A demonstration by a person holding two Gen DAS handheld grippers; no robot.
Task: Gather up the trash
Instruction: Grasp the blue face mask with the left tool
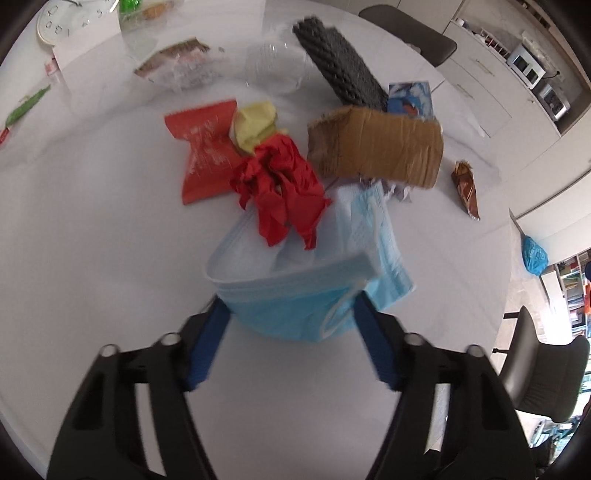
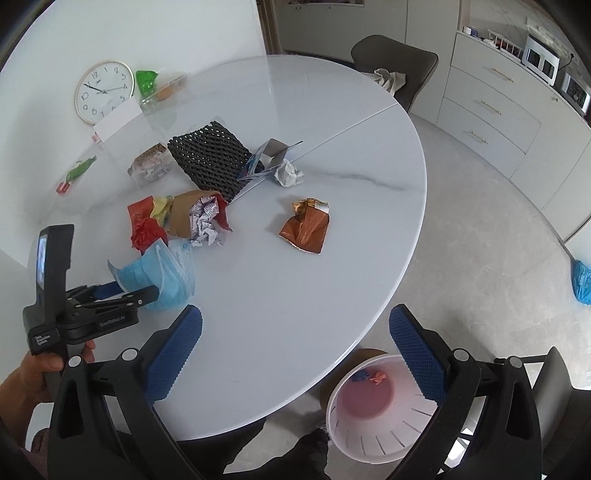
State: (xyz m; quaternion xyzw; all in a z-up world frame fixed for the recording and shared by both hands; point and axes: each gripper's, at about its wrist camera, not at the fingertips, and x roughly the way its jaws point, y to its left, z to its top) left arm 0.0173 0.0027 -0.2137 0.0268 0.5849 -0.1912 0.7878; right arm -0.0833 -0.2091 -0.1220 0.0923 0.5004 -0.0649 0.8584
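Black claw (image 1: 291,314) frames, blue textured pads (image 2: 173,349), silver screws, bare hand (image 2: 33,373)

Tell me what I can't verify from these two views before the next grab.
- Left gripper grip: the blue face mask sits between its fingers, but motion blur hides whether the pads pinch it.
- Bin contents: right wrist view, small and partly hidden by a blue finger.
- Clock: cut by the left wrist view's edge.

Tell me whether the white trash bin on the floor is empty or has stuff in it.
Nearly empty. The right wrist view looks down into the white bin beside the table: two small scraps lie on its bottom.
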